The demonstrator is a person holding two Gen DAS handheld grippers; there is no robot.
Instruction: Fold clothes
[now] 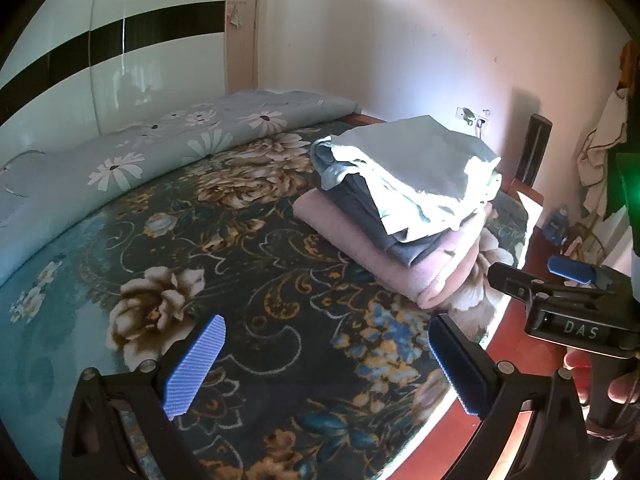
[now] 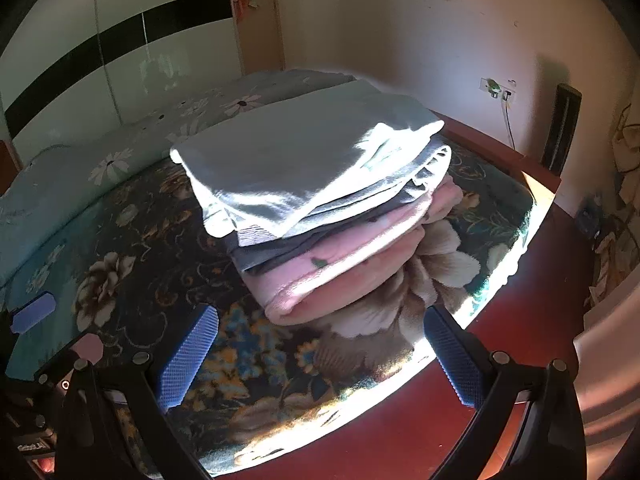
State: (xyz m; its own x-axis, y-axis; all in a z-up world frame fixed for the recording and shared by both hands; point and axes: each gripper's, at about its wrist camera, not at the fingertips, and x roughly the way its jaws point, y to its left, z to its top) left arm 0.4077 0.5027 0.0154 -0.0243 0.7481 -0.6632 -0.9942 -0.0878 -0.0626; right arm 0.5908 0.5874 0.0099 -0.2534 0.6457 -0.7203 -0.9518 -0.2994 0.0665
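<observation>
A stack of folded clothes (image 1: 404, 200) lies near the bed's right corner: a pale blue-white piece (image 2: 304, 164) on top, a dark grey piece (image 2: 276, 250) under it, a thick pink piece (image 2: 340, 276) at the bottom. My left gripper (image 1: 324, 364) is open and empty, above the floral bedspread (image 1: 248, 260), short of the stack. My right gripper (image 2: 320, 356) is open and empty, just in front of the stack. The right gripper also shows in the left wrist view (image 1: 560, 280), at the right.
A rolled daisy-print quilt (image 1: 120, 164) lies along the far side by a white wardrobe (image 1: 100, 60). The bed's red wooden frame (image 2: 520, 288) runs along the right edge. A wall socket (image 2: 496, 90) and hanging bags (image 1: 600, 152) are at the right.
</observation>
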